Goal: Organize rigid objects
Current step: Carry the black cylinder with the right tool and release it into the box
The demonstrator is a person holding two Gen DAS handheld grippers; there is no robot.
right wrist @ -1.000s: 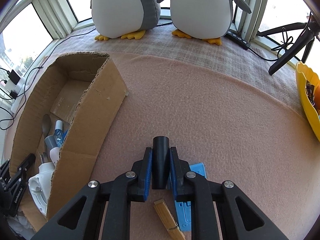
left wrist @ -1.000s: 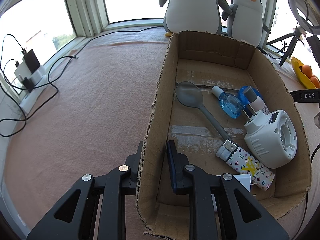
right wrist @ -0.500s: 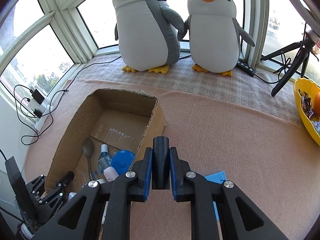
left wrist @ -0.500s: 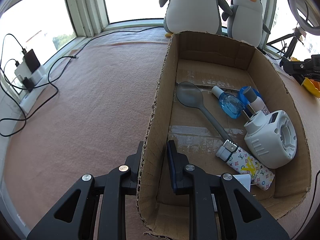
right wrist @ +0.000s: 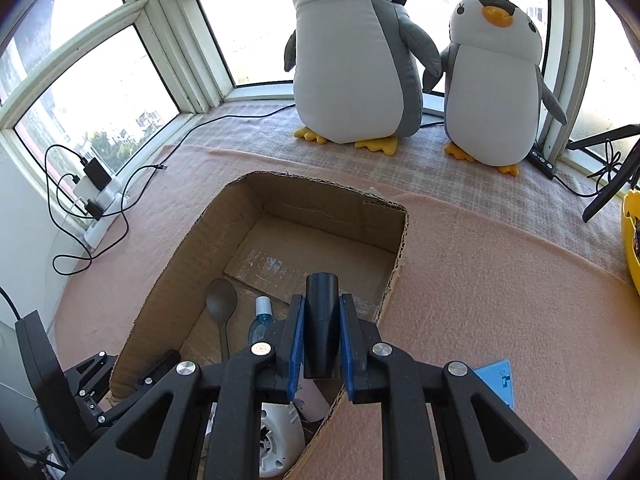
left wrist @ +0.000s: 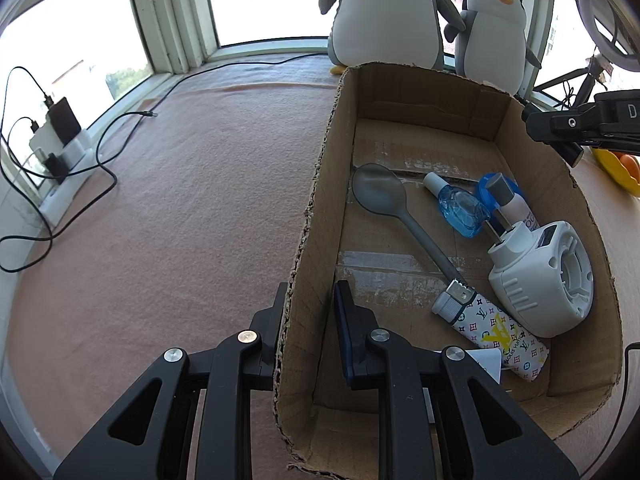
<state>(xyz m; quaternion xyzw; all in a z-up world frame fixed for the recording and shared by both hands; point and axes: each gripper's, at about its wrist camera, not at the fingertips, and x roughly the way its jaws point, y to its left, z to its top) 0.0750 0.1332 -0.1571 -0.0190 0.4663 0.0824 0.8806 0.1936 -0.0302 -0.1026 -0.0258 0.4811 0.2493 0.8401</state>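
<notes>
I've R hand-held gripper (right wrist: 321, 340) clamped on black tube (right wrist: 321, 316), frame center over cardboard box (right wrist: 192, 240); L hand-held gripper (left wrist: 310, 320) pinches box wall. Next: lower, release.

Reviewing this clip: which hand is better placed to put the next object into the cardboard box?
Right. The right gripper is shut on a black tube and hangs over the cardboard box. The left gripper is clamped on the box's side wall, apparently steadying it.

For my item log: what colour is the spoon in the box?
Grey spoon; clearest in the left wrist view.
</notes>
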